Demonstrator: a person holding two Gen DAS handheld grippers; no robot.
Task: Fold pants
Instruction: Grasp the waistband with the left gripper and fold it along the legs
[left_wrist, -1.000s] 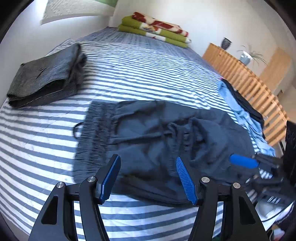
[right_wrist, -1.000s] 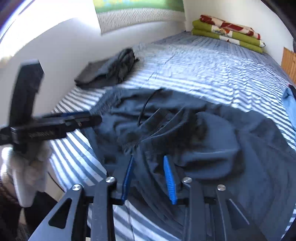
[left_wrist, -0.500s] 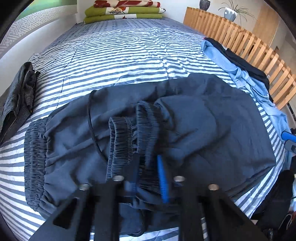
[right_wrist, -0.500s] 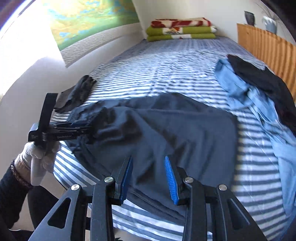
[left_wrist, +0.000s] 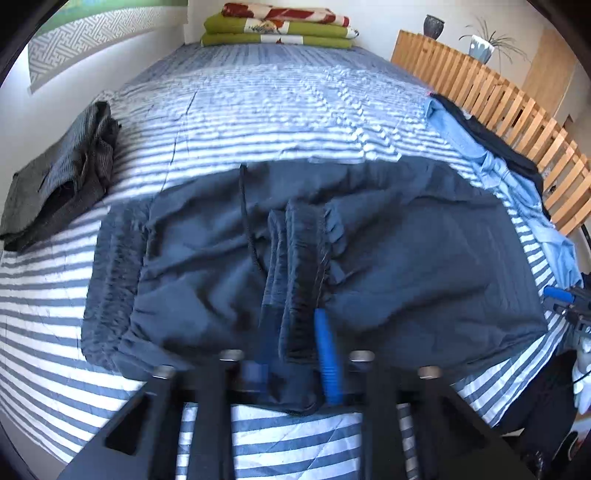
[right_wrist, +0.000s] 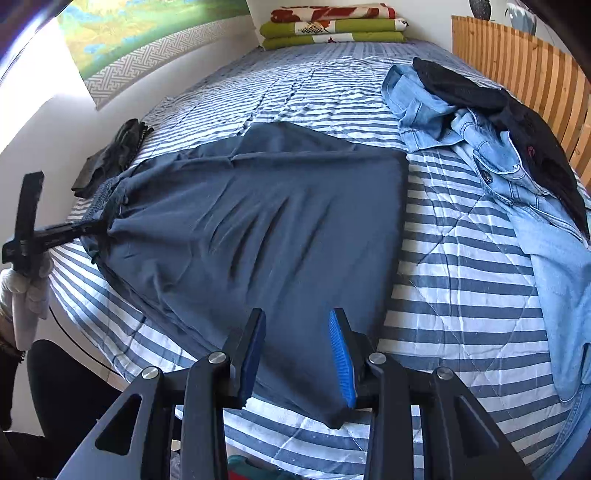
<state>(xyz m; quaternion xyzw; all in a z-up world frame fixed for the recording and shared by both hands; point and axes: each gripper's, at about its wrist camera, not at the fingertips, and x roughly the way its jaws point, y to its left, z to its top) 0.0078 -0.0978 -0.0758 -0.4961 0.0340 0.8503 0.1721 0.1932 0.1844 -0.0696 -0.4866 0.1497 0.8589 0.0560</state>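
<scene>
Dark navy pants (left_wrist: 424, 258) lie across the striped bed (left_wrist: 277, 107), waistband to the left and legs to the right. My left gripper (left_wrist: 295, 354) is shut on the bunched elastic waistband (left_wrist: 303, 240), with a black drawstring (left_wrist: 245, 221) trailing beside it. In the right wrist view the left gripper (right_wrist: 99, 227) pinches the waist end of the pants (right_wrist: 277, 229), which stretch out fairly flat. My right gripper (right_wrist: 297, 350) stands open over the leg end by the bed's front edge, fabric lying between its fingers. Its blue tip (left_wrist: 559, 293) shows at the right edge of the left wrist view.
A folded grey garment (left_wrist: 62, 184) sits at the bed's left side. A denim shirt (right_wrist: 480, 147) and a black garment (right_wrist: 517, 110) lie along the wooden slatted rail (left_wrist: 498, 107). Folded blankets (left_wrist: 277, 29) are stacked at the far end. A gloved hand (right_wrist: 29, 291) holds the left gripper.
My left gripper has closed on the bunched waistband. The right gripper has travelled right along the pants to the leg end, and the pants now lie stretched flatter.
</scene>
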